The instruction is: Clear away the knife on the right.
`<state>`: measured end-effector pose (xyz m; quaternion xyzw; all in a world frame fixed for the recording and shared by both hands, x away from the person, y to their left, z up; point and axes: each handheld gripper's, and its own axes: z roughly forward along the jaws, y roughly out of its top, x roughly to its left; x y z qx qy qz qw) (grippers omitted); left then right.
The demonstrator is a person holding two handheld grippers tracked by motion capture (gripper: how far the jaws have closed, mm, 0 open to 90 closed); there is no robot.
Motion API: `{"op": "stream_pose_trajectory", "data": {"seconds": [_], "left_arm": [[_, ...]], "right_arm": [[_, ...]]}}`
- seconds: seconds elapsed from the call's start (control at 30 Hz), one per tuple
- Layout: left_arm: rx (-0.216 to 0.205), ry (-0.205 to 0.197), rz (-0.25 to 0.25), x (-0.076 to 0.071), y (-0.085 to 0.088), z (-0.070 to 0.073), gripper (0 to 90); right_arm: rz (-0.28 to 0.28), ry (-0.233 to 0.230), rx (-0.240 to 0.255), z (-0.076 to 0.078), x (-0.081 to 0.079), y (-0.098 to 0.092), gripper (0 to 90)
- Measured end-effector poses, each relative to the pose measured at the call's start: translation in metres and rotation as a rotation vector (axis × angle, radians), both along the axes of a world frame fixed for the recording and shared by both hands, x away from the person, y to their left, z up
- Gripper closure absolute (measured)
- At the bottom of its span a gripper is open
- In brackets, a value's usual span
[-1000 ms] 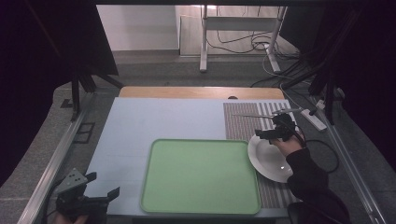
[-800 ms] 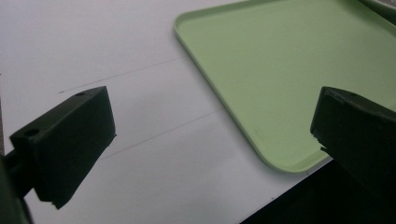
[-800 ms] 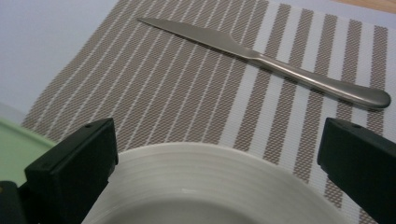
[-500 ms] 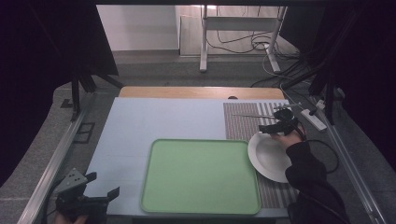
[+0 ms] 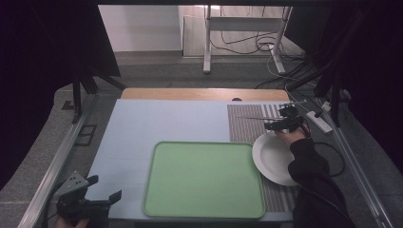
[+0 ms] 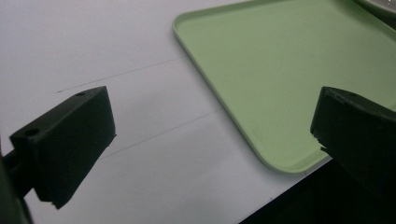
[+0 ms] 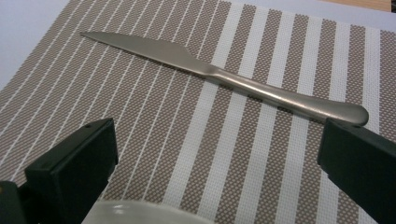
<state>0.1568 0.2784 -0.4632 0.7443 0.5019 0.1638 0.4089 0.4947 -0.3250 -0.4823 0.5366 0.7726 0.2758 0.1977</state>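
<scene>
A metal table knife [image 7: 219,74] lies flat on the brown striped placemat [image 7: 154,140], blade to the left in the right gripper view; from above the knife [image 5: 254,118] is a thin line on the placemat [image 5: 244,128]. My right gripper [image 5: 271,126] hovers open just short of it, past the far rim of the white plate [image 5: 273,159], nothing between its jaws. The plate's rim [image 7: 140,212] peeks in below those jaws. My left gripper [image 5: 107,199] is open at the table's near left corner, beside the green tray [image 5: 204,178]. The tray's corner [image 6: 261,84] lies ahead of its jaws.
The pale blue table top [image 5: 166,121] spreads behind the tray. A wooden strip [image 5: 204,94] runs along the far edge. A power strip [image 5: 319,121] and cables lie off the right side. Metal rails flank the table.
My right gripper has moved away from over the plate, toward the far side, and now sits near the knife. The left gripper has stayed put.
</scene>
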Motion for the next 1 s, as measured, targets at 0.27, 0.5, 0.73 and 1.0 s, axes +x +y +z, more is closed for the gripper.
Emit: {"op": "stream_pose_trajectory", "data": {"seconds": [0.27, 0.5, 0.73, 1.0], "left_arm": [[-0.001, 0.000, -0.001, 0.000, 0.000, 0.000, 0.0], [-0.001, 0.001, -0.002, 0.000, 0.000, 0.000, 0.0], [-0.002, 0.002, -0.002, 0.000, 0.000, 0.000, 0.0], [-0.006, 0.004, -0.002, 0.001, 0.001, 0.000, 0.0]], "right_arm": [[0.010, 0.014, -0.031, -0.006, 0.014, -0.003, 3.5], [0.044, 0.022, -0.023, -0.001, 0.019, -0.010, 46.1], [0.088, 0.076, -0.013, 0.002, 0.030, -0.016, 90.0], [0.006, 0.038, -0.011, -0.004, 0.052, -0.024, 90.0]]}}
